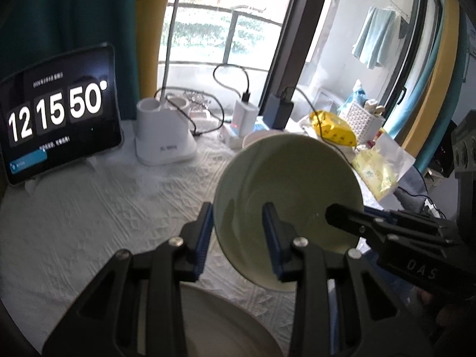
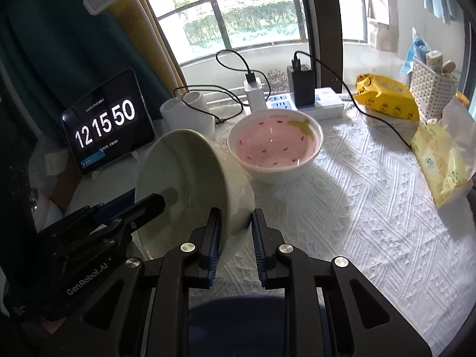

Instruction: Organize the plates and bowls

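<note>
The green bowl (image 2: 190, 184) is held tilted on its side above the white textured tablecloth (image 2: 372, 223), its opening facing 9 o'clock in the right wrist view and its base toward the pink strawberry bowl (image 2: 275, 151); its axis runs roughly from 9 to 3 o'clock. The left gripper (image 1: 238, 238) straddles the bowl's rim with one blue pad outside and one inside the wall — whether the pads press the wall cannot be told. The right gripper (image 2: 236, 238) is pinched on the bowl's wall near its lower edge, one finger inside and one outside. The pink strawberry bowl stands upright on the cloth at 1 o'clock from the green bowl, just beside it. A white plate (image 1: 220, 327) lies at 6 o'clock in the left wrist view. At the table's far edge, from 10 to 2 o'clock: a tablet clock (image 2: 108, 125), a white holder (image 2: 190, 113), chargers on a power strip (image 2: 300, 101) and a yellow packet (image 2: 386, 95), all in front of a balcony window (image 2: 244, 15).
</note>
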### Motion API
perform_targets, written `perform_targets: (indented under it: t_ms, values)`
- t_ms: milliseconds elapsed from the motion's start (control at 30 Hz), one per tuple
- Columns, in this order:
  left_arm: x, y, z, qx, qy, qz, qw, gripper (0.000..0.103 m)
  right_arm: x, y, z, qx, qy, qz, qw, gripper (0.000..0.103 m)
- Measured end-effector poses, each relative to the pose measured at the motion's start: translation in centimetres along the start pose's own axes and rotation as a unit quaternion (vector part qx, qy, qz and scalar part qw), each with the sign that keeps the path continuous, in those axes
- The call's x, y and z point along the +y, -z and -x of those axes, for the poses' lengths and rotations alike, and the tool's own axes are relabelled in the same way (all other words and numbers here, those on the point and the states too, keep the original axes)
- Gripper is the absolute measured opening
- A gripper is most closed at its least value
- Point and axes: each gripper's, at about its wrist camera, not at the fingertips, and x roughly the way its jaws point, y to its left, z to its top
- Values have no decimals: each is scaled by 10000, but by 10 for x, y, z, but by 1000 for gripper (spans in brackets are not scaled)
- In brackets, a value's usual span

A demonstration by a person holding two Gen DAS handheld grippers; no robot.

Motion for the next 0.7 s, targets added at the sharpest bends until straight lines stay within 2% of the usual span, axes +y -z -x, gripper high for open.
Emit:
perform_targets:
  t_ms: [400,700]
  values:
    - [-16,-7,43,-428,61,-129,9990,35,8,-3,43,-361,-99,44,9993,22]
    - [-34,-2,69,-603,123,-263,9978,35,8,6,80,-617,-98,49,9980,22]
